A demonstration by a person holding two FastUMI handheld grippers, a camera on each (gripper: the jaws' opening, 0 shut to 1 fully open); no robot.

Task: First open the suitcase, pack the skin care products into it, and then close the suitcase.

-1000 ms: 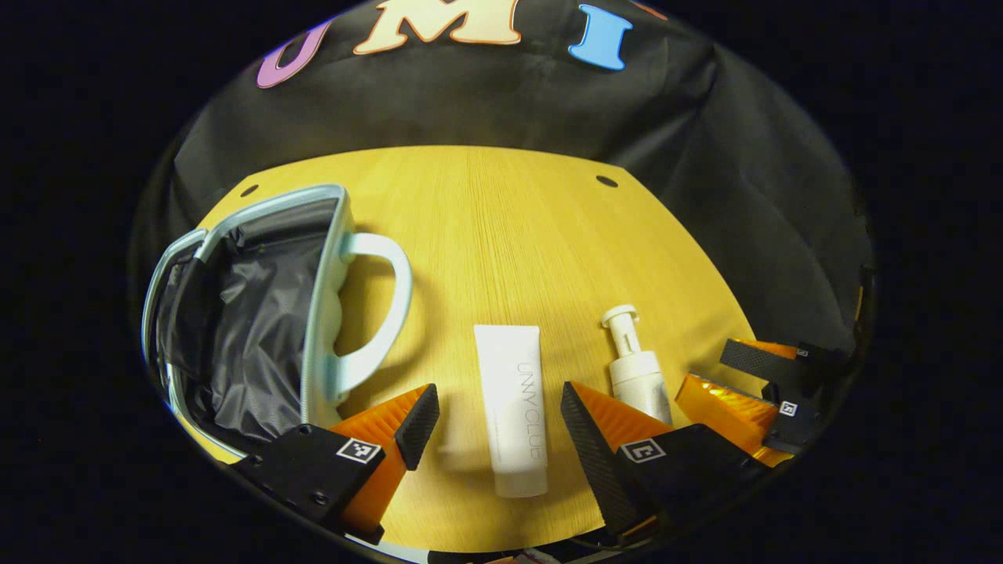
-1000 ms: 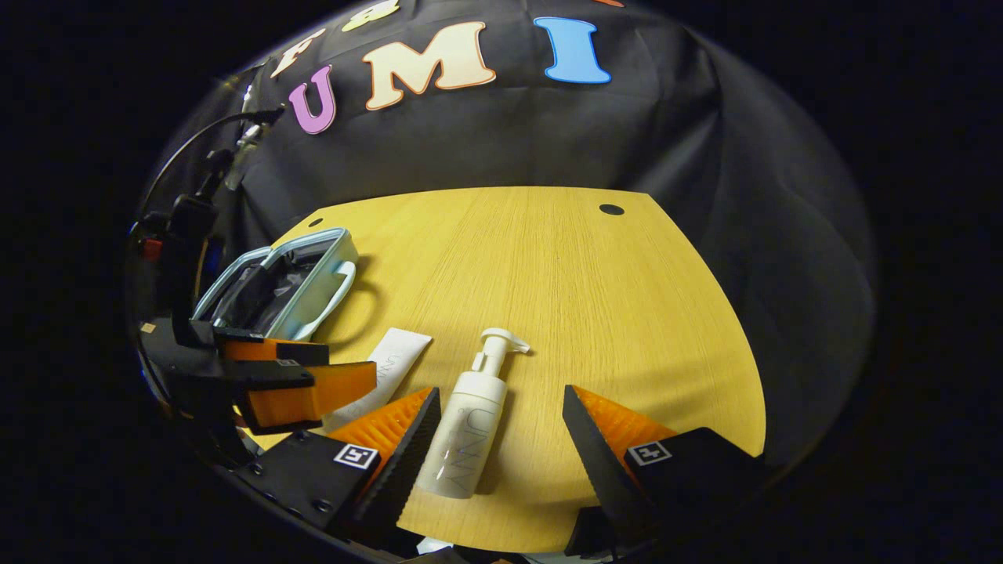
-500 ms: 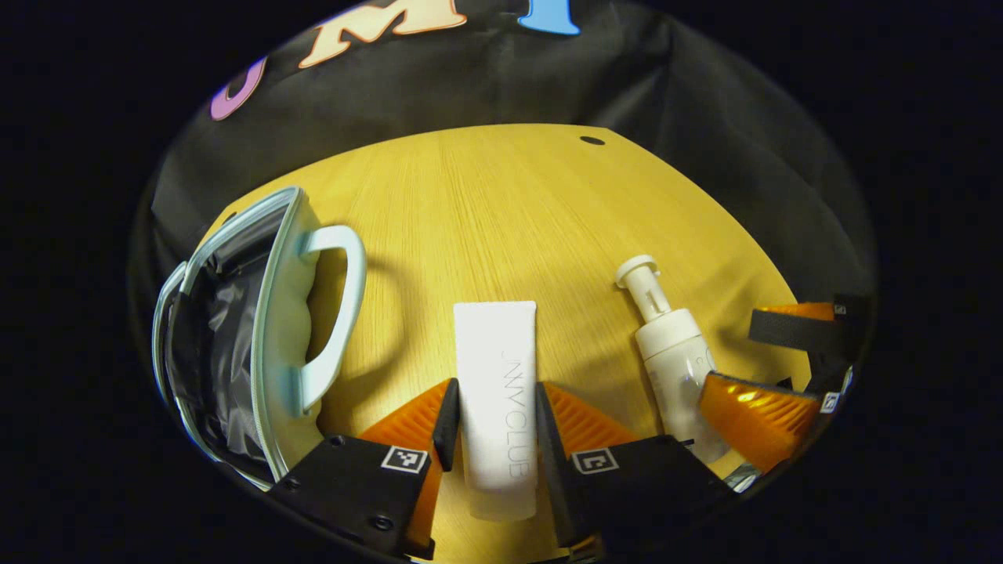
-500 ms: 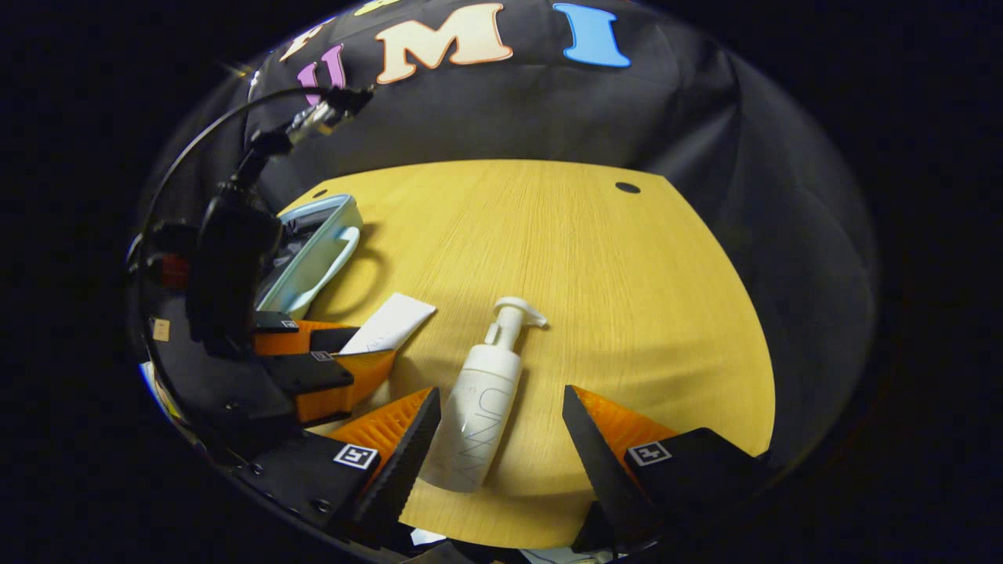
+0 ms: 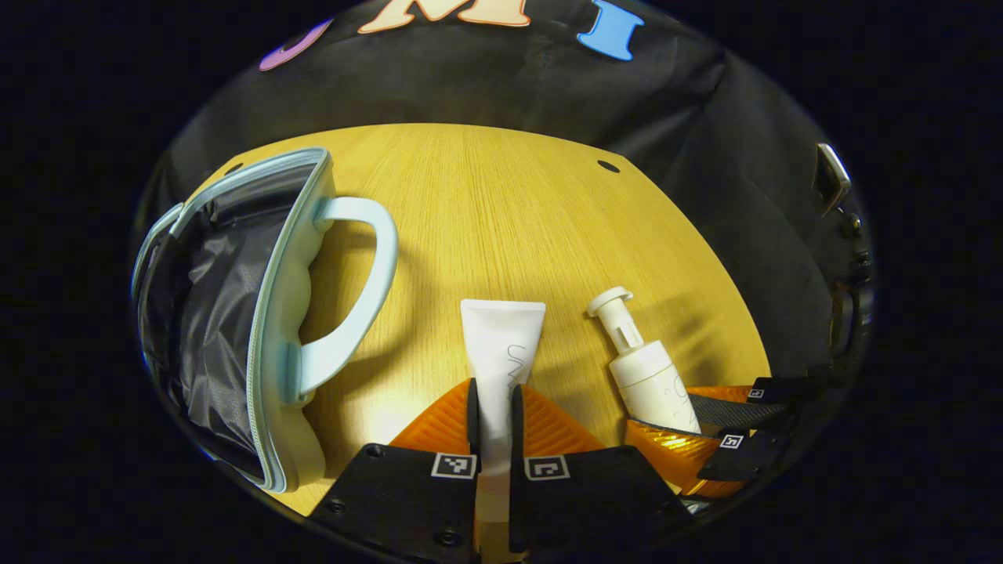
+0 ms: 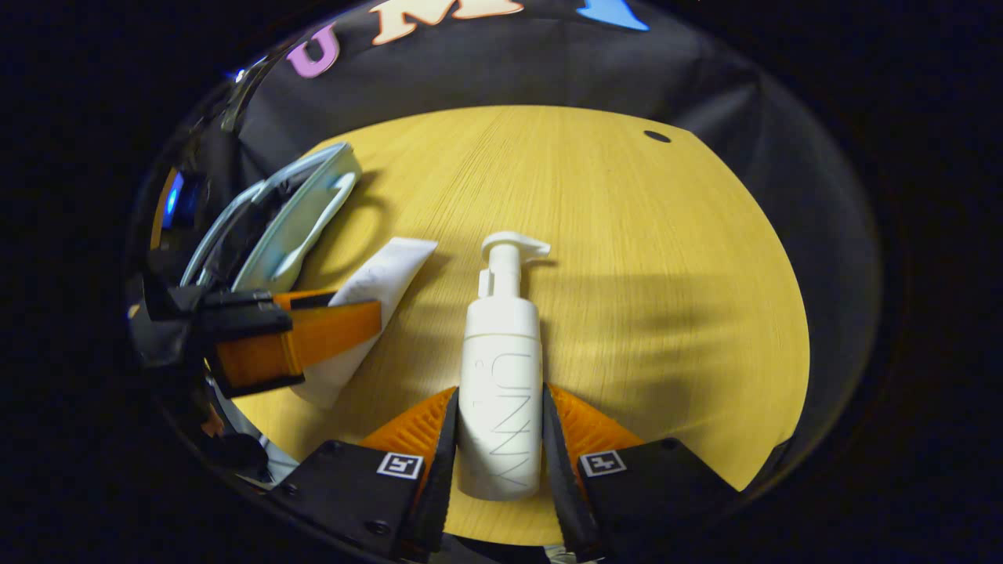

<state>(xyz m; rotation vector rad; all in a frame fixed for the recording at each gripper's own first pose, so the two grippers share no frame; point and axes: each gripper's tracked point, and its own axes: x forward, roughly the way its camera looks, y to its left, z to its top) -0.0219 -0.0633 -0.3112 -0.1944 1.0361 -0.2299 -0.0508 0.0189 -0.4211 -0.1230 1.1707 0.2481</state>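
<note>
so both grippers have a product each right now. in the left gripper view the left gripper (image 5: 494,407) has its two fingers pressed in tight on the lower part of the white squeeze tube (image 5: 501,352), pinching it flat between them, with the tube's crimped end pointing away toward the far side of the wooden table (image 5: 501,211). just to the right of it lies the white pump bottle (image 5: 646,372), nozzle pointing away, and the right gripper (image 5: 705,427) sits around its near end at the right edge

in the right gripper view the right gripper's fingers are closed on both sides of the pump bottle (image 6: 501,368), squeezing the lower body, with the pump head at the far end. left of it the tube (image 6: 368,301) lies at an angle, and the left gripper (image 6: 313,325) has it clamped around the middle

the suitcase (image 5: 258,313) is a small pale blue one at the left of the table, lying open, dark lining showing inside and its handle sticking out to the right toward the tube. it's near the tube but not touching it. in the right gripper view the suitcase (image 6: 302,215) sits far left, beyond the left gripper. can't tell from these whether the tube or the bottle is lifted or resting on the table
</note>
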